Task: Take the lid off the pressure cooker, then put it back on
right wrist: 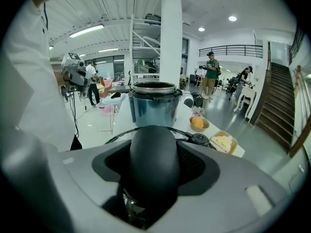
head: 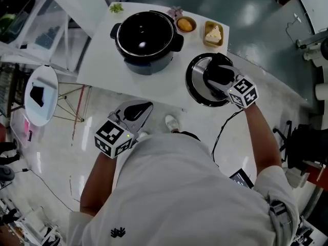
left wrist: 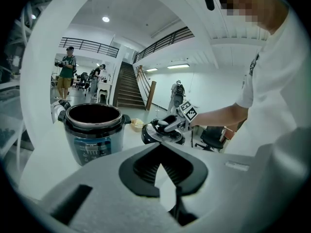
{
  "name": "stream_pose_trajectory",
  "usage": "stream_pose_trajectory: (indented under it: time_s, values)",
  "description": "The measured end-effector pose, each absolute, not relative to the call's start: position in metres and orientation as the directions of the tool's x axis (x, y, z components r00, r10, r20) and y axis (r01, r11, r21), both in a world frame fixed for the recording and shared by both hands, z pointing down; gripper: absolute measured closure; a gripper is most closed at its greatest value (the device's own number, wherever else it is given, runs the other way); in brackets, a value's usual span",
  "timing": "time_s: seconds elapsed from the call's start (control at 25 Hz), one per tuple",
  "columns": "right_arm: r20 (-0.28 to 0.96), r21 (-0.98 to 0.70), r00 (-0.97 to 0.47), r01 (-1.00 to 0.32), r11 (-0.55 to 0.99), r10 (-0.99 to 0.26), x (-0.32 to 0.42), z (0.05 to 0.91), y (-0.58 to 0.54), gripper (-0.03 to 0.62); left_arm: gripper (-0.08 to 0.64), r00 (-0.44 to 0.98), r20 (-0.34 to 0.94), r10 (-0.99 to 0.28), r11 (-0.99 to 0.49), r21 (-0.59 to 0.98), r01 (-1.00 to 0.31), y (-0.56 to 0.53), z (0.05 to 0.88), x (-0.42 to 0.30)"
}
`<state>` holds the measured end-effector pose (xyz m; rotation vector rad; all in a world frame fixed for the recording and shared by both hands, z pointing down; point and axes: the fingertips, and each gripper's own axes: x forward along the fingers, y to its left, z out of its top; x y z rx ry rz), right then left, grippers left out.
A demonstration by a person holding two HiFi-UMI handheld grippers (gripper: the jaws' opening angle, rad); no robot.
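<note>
The black pressure cooker point(head: 146, 40) stands open on the white table point(head: 102, 65), its pot dark and empty; it also shows in the left gripper view point(left wrist: 92, 130) and in the right gripper view point(right wrist: 154, 106). Its round lid point(head: 197, 83) hangs in the air to the right of the cooker, over the table's near right edge. My right gripper point(head: 219, 76) is shut on the lid's black handle point(right wrist: 153, 164), which fills the space between its jaws. From the left gripper view the lid point(left wrist: 163, 136) appears tilted. My left gripper point(head: 136, 110) is held low near my body, shut and empty.
A small bowl with an orange item point(head: 185, 24) and a tray of yellow food point(head: 213, 34) sit behind the lid at the table's far right. A green sprig point(head: 116, 7) lies at the far left corner. A white round stand point(head: 41, 94) is on the floor at left.
</note>
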<state>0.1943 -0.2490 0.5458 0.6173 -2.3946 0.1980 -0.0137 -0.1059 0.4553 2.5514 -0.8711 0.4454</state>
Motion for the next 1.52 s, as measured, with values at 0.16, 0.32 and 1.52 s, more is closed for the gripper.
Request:
stream_pose_trajectory:
  time_s: [0.16, 0.32, 1.52]
  values:
    - [0.617, 0.001, -0.688, -0.485, 0.874, -0.382, 0.196, 0.513, -0.243, 0.300, 0.552, 0.770, 0.403, -0.494, -0.741, 0.267, -0.615, -0.103, 0.452, -0.014]
    - [0.598, 0.000, -0.695, -0.497, 0.868, -0.398, 0.193, 0.476, -0.243, 0.301, 0.552, 0.780, 0.390, -0.490, -0.751, 0.265, -0.605, -0.103, 0.449, -0.017]
    - [0.573, 0.051, -0.789, -0.236, 0.971, -0.222, 0.000, 0.380, -0.334, 0.301, 0.552, 0.624, 0.337, -0.705, -0.569, 0.256, -0.782, -0.088, 0.439, -0.084]
